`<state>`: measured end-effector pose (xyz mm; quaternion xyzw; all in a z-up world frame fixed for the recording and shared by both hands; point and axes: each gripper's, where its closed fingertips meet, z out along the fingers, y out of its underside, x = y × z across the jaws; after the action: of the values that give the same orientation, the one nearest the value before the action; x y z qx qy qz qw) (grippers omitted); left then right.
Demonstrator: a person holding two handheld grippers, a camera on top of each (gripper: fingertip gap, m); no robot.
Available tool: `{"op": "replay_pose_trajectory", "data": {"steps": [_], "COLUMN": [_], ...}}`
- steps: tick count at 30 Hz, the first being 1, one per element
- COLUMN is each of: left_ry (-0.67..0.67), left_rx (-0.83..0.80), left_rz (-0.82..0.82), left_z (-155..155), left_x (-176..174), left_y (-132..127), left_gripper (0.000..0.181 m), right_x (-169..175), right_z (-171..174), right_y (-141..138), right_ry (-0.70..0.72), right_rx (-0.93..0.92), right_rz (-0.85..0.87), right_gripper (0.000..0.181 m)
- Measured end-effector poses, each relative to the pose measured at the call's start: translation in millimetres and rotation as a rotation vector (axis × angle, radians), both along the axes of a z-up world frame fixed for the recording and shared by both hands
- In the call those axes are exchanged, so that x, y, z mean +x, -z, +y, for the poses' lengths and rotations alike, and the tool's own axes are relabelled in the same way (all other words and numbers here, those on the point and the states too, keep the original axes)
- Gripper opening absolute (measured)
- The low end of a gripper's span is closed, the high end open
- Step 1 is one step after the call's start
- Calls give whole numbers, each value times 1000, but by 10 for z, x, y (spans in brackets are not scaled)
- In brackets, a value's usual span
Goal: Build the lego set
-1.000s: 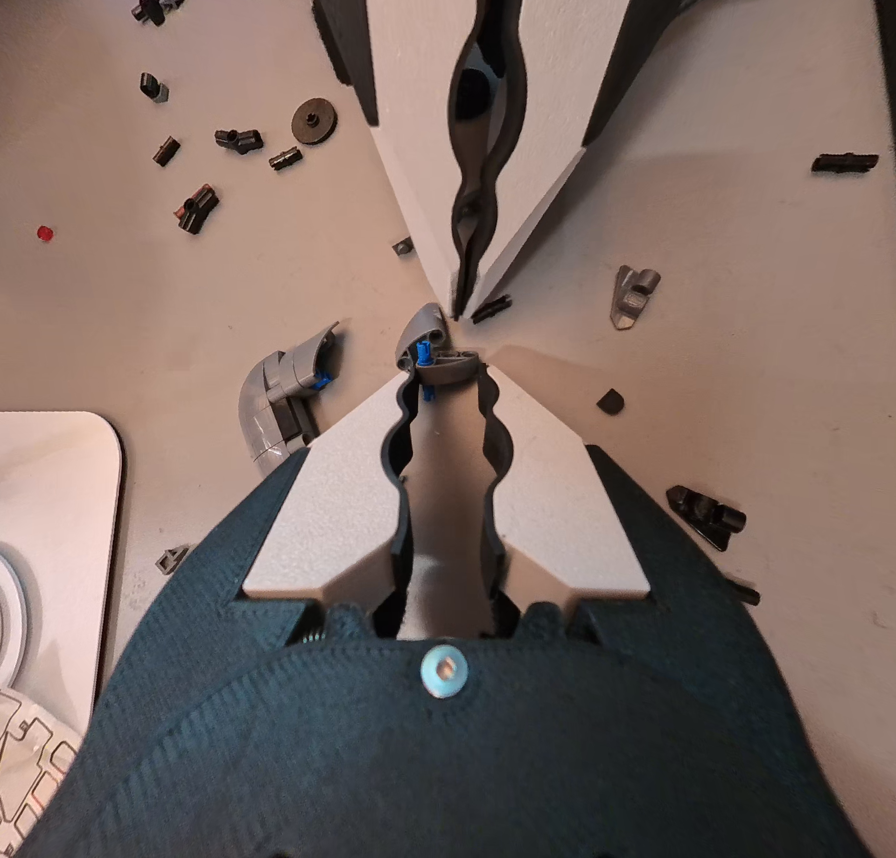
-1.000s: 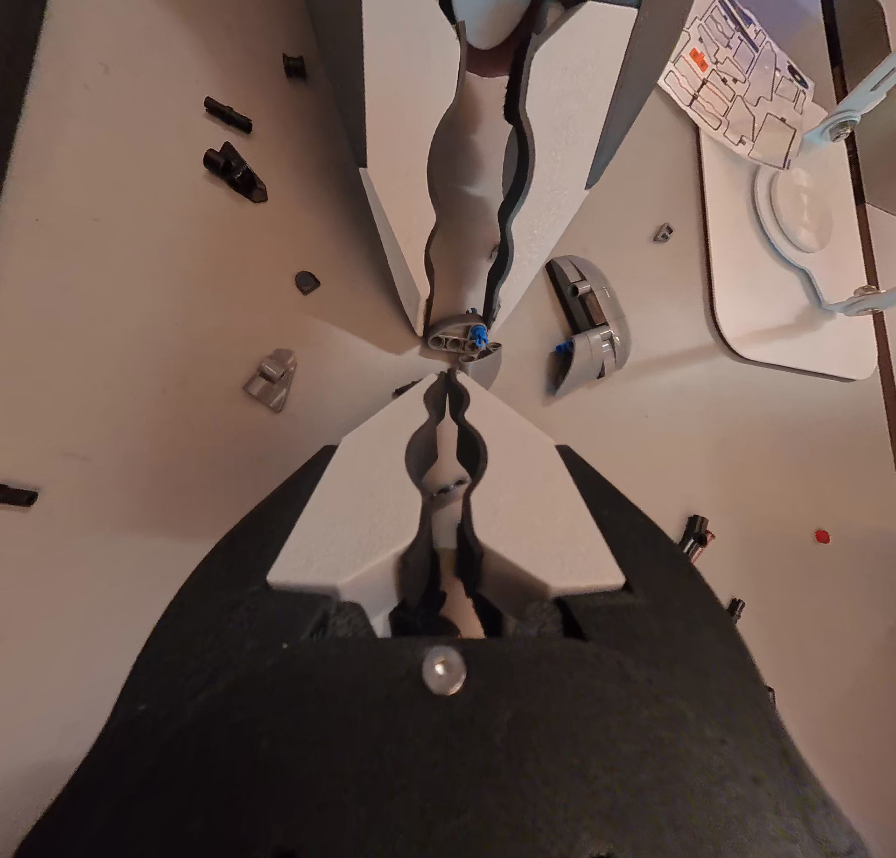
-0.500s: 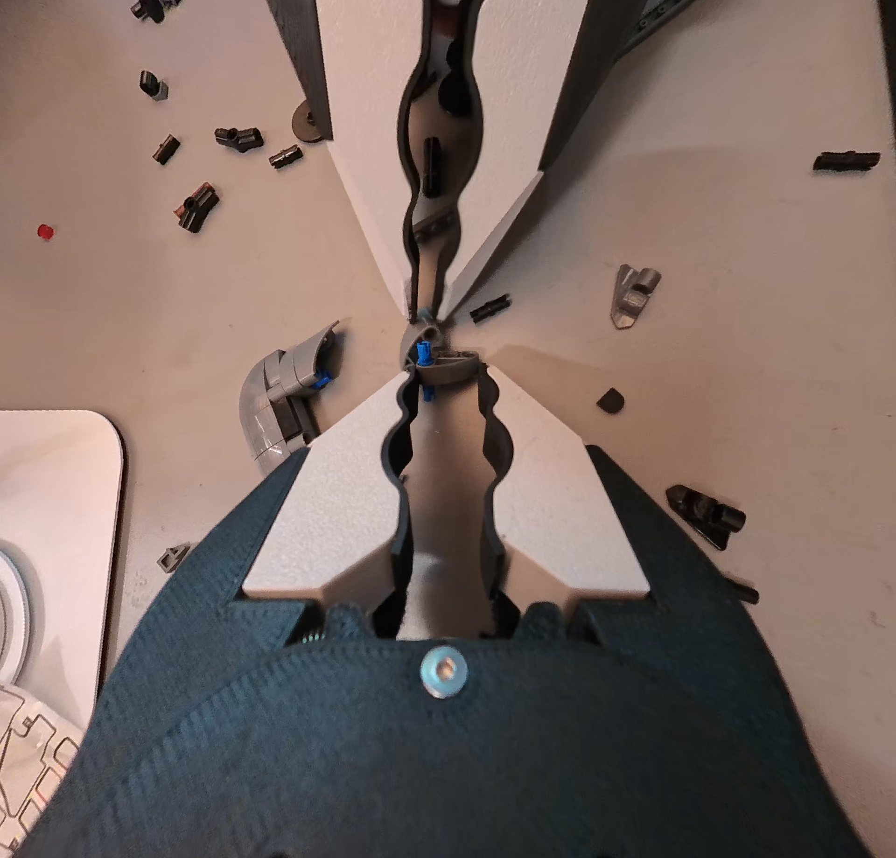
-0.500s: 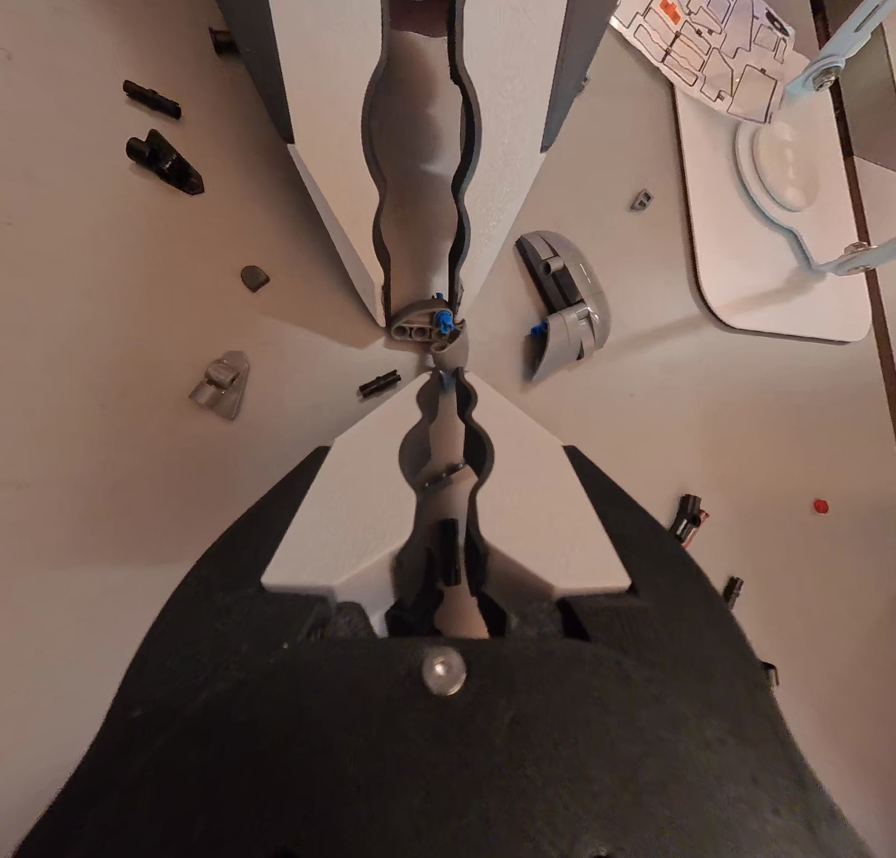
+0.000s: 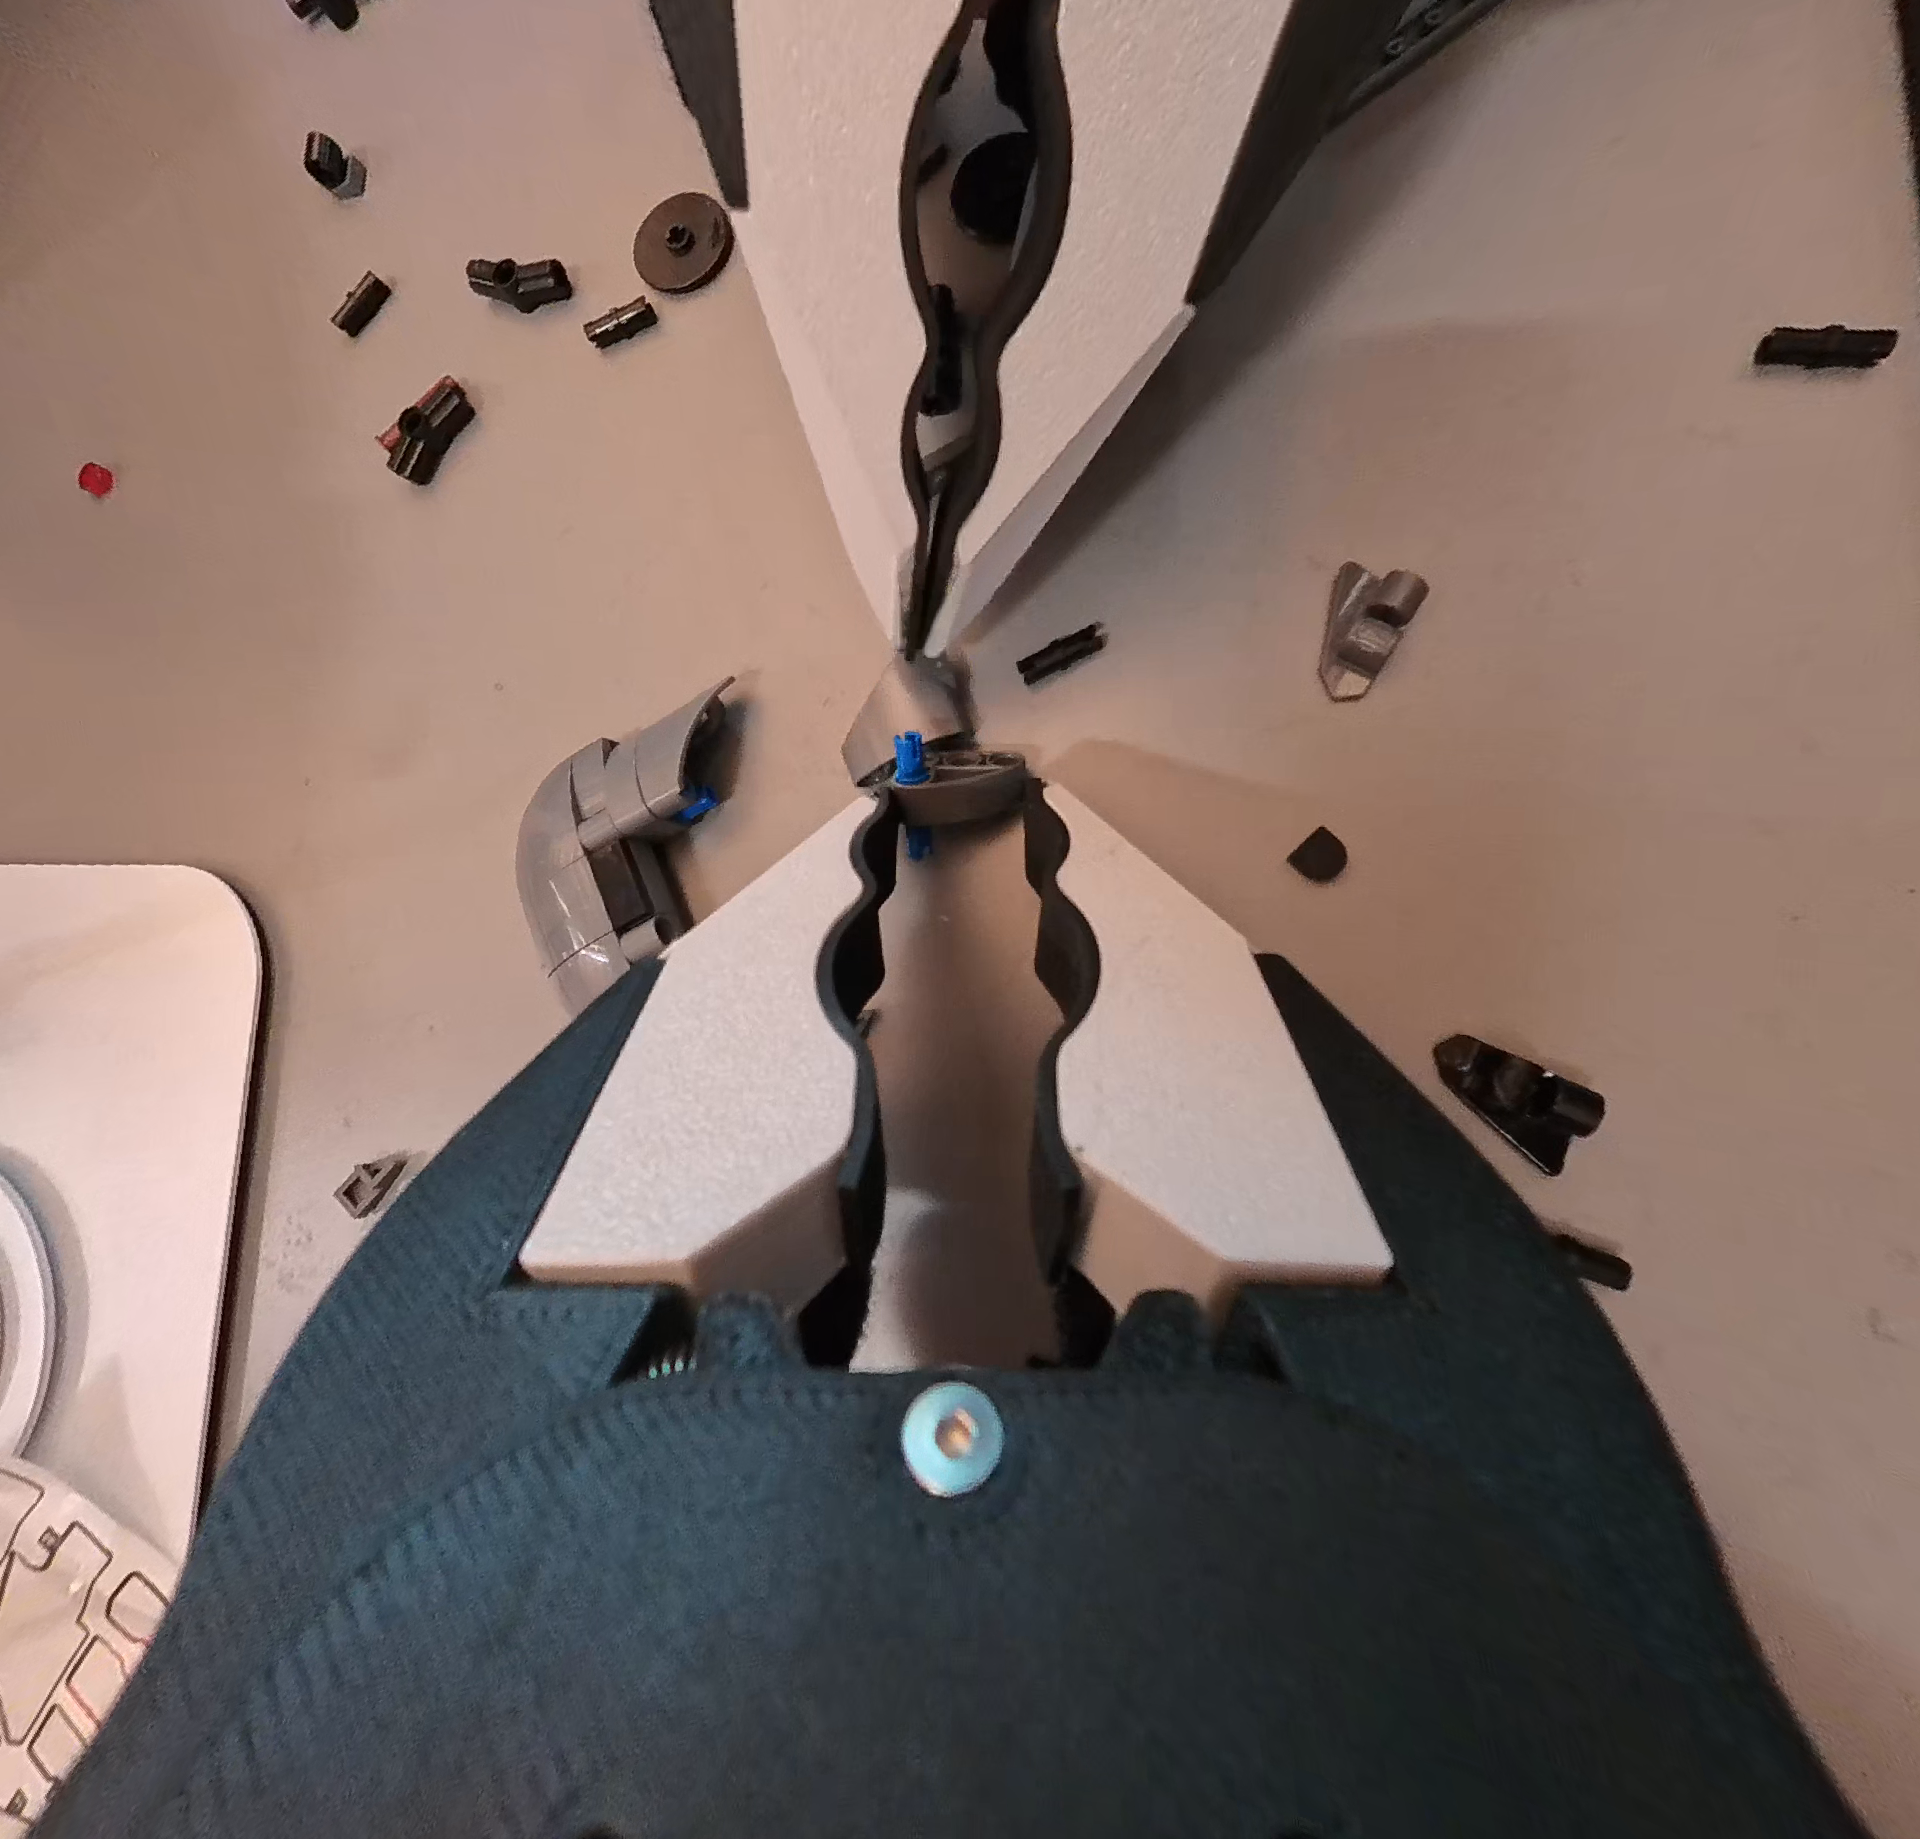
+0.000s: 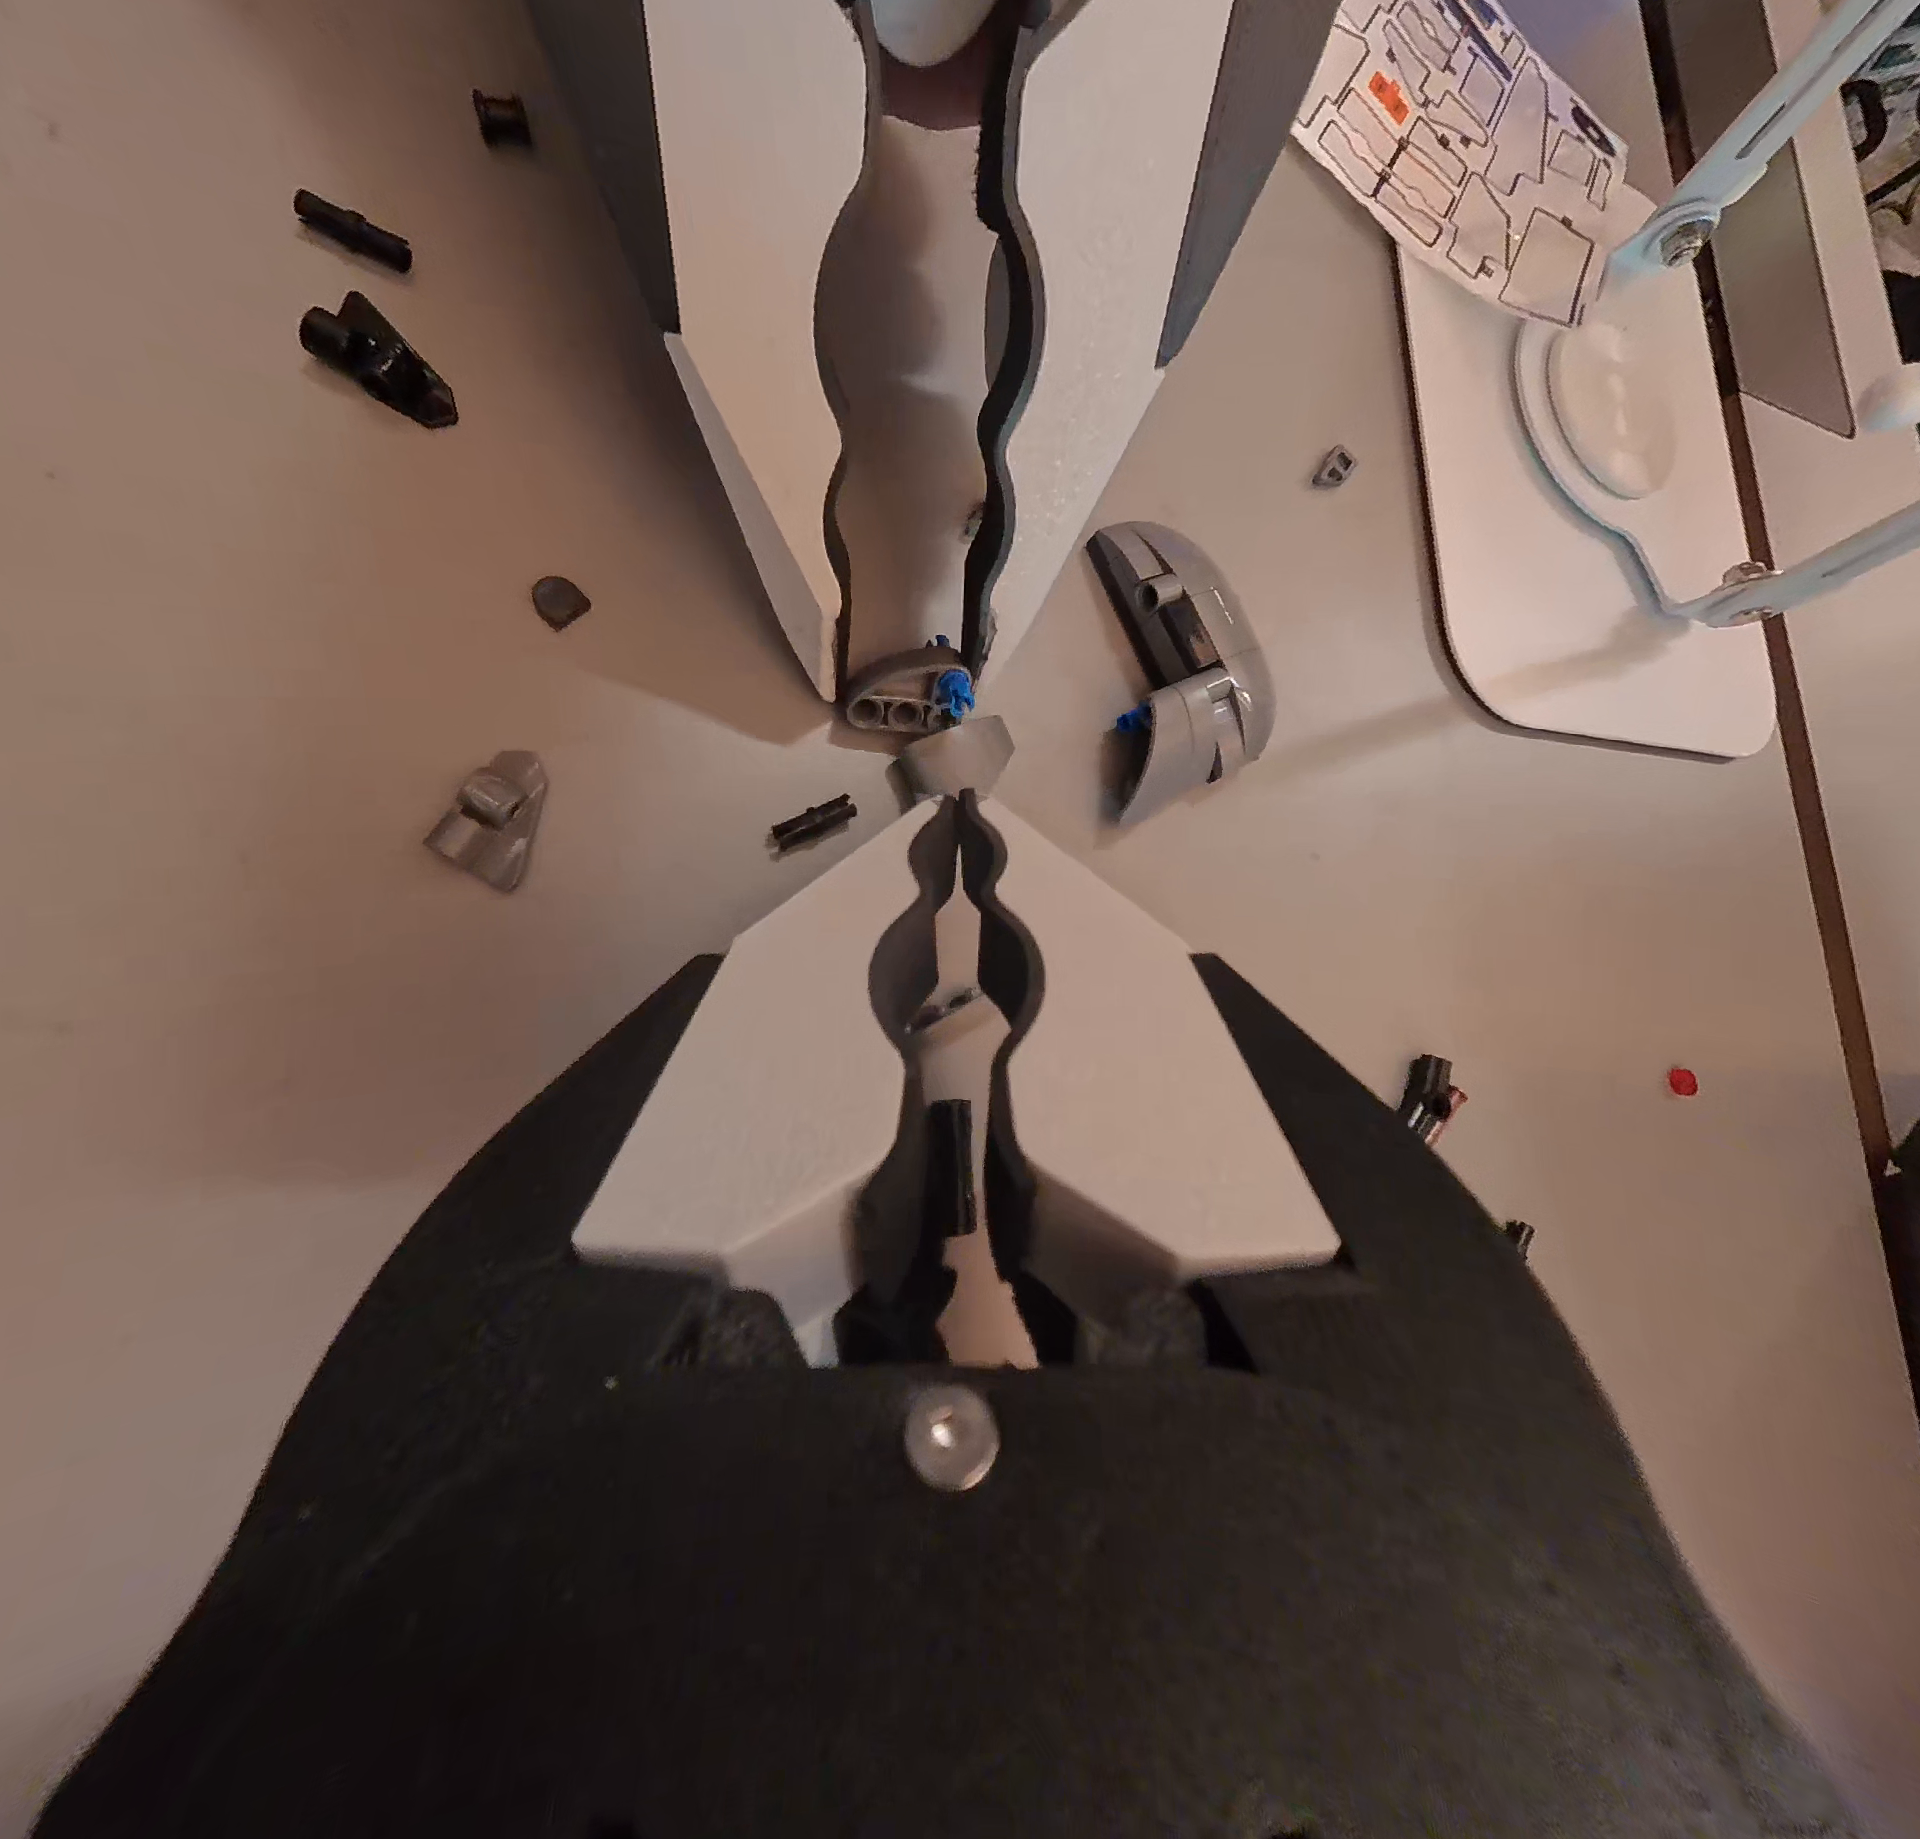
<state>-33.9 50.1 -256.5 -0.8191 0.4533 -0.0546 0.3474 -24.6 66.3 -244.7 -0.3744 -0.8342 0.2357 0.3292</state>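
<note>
My left gripper (image 5: 956,802) is shut on a small grey beam with holes (image 5: 961,787), gripped across its width just above the table. A blue pin (image 5: 910,755) sticks out of the beam. My right gripper (image 6: 954,800) comes in from the opposite side, shut on a grey curved shell piece (image 6: 956,753) that touches the beam at the pin. The right wrist view shows the beam (image 6: 902,703), the blue pin (image 6: 951,693) and the left gripper (image 6: 909,672) facing mine. The left wrist view shows the shell (image 5: 912,706) and the right gripper (image 5: 925,643).
A grey curved subassembly (image 5: 613,833) lies left of the grip; it also shows in the right wrist view (image 6: 1195,667). A black pin (image 5: 1060,651) and a grey wedge piece (image 5: 1366,636) lie to the right. Loose black parts (image 5: 416,428) are scattered around. A white stand base (image 6: 1600,563) bears a sticker sheet (image 6: 1455,127). The tips of both grippers are at nearly the same place. It is some 5 centimetres from my left tips to the grey curved subassembly (image 5: 613,833). The right camera catches it too, in the right wrist view (image 6: 1199,679).
The right gripper swung round and its tips closed on the grey shell piece, which has tilted against the beam. The left gripper held the beam still.
</note>
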Motion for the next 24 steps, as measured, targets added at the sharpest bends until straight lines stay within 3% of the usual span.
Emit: {"op": "replay_pose_trajectory", "data": {"steps": [5,10,24], "left_ry": [-6,-4,-1], "left_rx": [-6,-16,-20], "left_rz": [11,11,3], "left_z": [-10,-31,-30], "left_x": [-39,-45,-28], "left_y": [-1,1,2], "left_gripper": [22,22,22], "right_x": [84,212,126], "right_z": [-67,-156,-259], "right_y": [-41,58,113], "right_ry": [-33,-59,-69], "right_rx": [-84,-146,-99], "right_rz": [-19,-124,-123], "right_gripper": [1,13,6]}}
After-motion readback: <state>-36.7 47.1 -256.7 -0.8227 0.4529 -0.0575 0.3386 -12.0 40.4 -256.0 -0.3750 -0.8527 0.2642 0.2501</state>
